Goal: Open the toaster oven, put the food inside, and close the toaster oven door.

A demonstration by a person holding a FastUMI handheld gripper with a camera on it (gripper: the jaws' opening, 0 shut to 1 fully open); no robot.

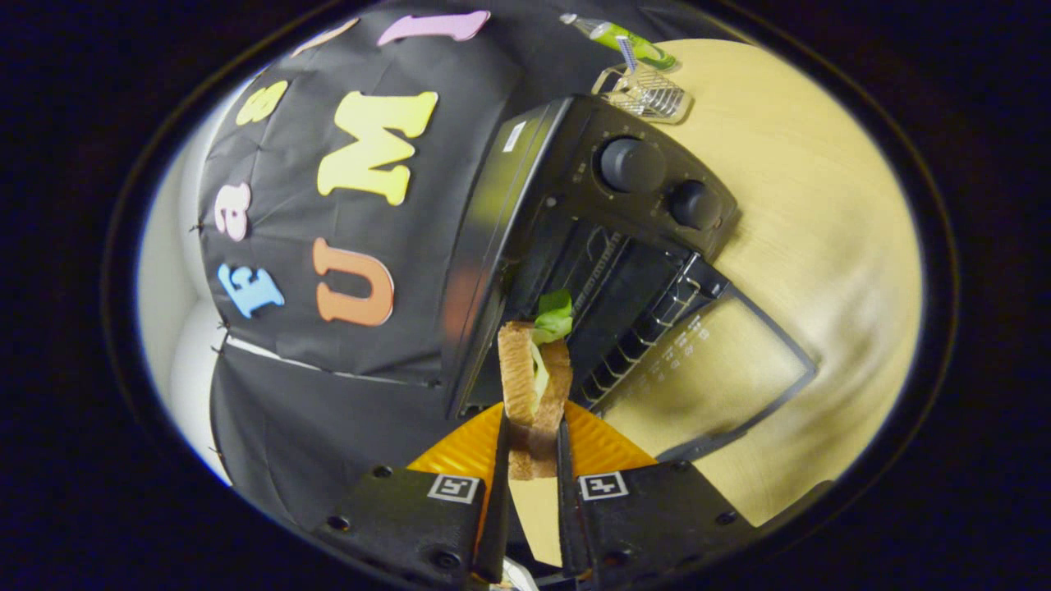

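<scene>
The gripper (pixel 534 447) is clenched on a sandwich (pixel 534 394), both fingers pressing its bread sides, held above an orange plate (pixel 603 447) on the desk (pixel 821 271). Just beyond it stands the toaster oven (pixel 608 222), its door (pixel 706 369) dropped flat onto the desk and the cavity mouth open ahead. Farther off, near the desk's far edge, a wire rack (pixel 644 92) and a green bottle (pixel 632 45) lie.

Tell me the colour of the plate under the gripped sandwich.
Orange, ribbed plate, seen best in the gripper view, behind the sandwich the gripper is shut on.

Wooden table (pixel 821 205): toaster oven (pixel 624 230), rack (pixel 649 92)
</scene>
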